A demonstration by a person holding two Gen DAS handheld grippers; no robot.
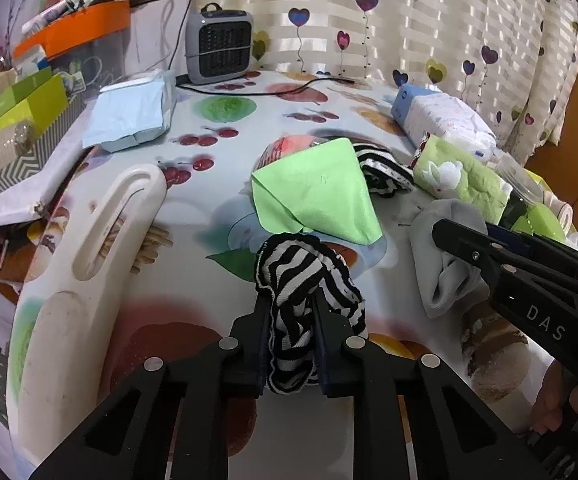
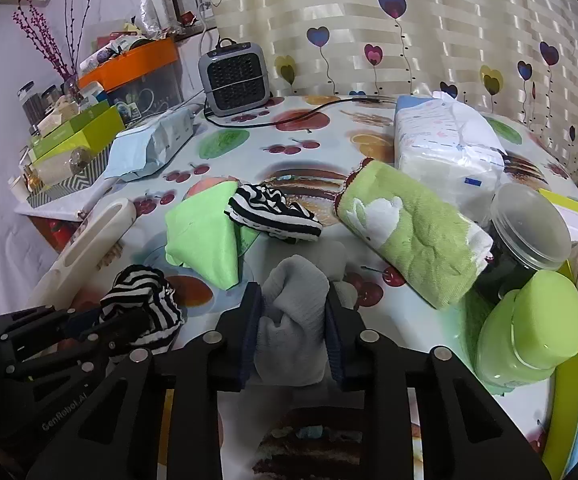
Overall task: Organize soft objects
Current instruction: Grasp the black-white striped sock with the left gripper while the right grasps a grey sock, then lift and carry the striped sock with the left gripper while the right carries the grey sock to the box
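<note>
Barely begun: left gripper (image 1: 292, 336) clamped on striped sock (image 1: 305, 280), right gripper (image 2: 294, 340) clamped on grey sock (image 2: 295, 300); green cloth (image 2: 205, 236), towel roll (image 2: 413, 232) unsorted mid-table.

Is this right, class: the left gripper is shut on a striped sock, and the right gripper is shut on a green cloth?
Not quite. The left gripper does hold the striped sock, but the right gripper is shut on a grey sock, as the right wrist view shows. The green cloth lies free on the table.

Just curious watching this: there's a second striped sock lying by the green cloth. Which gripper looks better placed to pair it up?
Probably the left hand-held gripper: it already grips the matching striped sock. The right hand-held gripper is shut on a grey sock. The other striped sock lies ahead, touching the green cloth.
</note>
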